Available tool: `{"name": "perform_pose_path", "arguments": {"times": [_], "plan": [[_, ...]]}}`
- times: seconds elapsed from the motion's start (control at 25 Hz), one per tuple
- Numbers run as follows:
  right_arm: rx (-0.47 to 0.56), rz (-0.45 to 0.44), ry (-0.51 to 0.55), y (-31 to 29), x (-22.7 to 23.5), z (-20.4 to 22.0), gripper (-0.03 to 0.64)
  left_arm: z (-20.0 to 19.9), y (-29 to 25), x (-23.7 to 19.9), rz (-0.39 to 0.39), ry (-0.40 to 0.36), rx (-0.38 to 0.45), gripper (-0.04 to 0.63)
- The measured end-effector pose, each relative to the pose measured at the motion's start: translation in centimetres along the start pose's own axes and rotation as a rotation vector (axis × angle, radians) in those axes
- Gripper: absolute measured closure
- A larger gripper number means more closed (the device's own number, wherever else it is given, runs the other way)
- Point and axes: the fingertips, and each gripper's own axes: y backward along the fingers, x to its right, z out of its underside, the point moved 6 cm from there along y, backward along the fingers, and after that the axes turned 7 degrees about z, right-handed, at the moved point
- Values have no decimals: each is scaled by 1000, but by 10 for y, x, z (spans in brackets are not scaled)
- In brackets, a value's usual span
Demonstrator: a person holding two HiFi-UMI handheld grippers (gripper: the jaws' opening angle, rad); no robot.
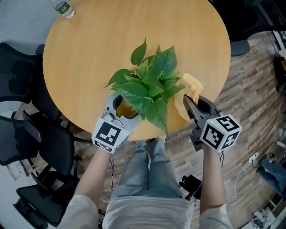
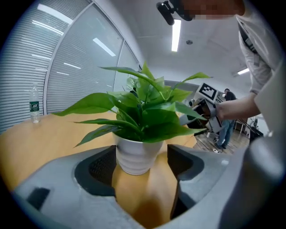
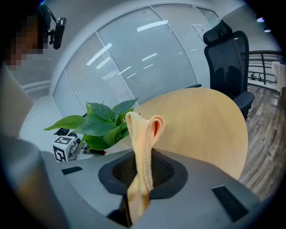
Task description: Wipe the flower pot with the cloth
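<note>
A leafy green plant (image 1: 149,85) in a white ribbed flower pot (image 2: 136,154) stands near the front edge of the round wooden table (image 1: 89,53). From the head view the leaves hide most of the pot. My left gripper (image 1: 118,105) (image 2: 140,166) is open, one jaw on either side of the pot's base, and the pads are not pressing on it. My right gripper (image 1: 187,100) (image 3: 142,169) is shut on a pale orange cloth (image 1: 191,85) (image 3: 143,138), which stands up folded from the jaws just right of the plant.
A water bottle (image 1: 65,8) (image 2: 34,105) stands at the table's far left edge. Black office chairs (image 1: 27,143) (image 3: 225,58) stand left of and beyond the table. The person's legs (image 1: 149,170) are at the near edge, over wooden flooring (image 1: 250,89).
</note>
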Motion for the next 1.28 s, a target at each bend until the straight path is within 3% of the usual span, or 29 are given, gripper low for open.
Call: {"name": "perform_pose_path", "arguments": {"times": [0.32,0.64,0.96,1.28], "plan": [[-35,-9,24,-17,1,-3,563,2,-11,-11,21,-55,2,215],[-97,-68,81,-60,-6,-17,565,2,-13,-13,46,-52,-3,216],[-165,-195,245,-82,-23,-23,565,0,-14,-15,65,-67,-12,217],[-180,-221,392,-75,-32,-13,565,1,-14,-15,62,-53,-16,218]]}}
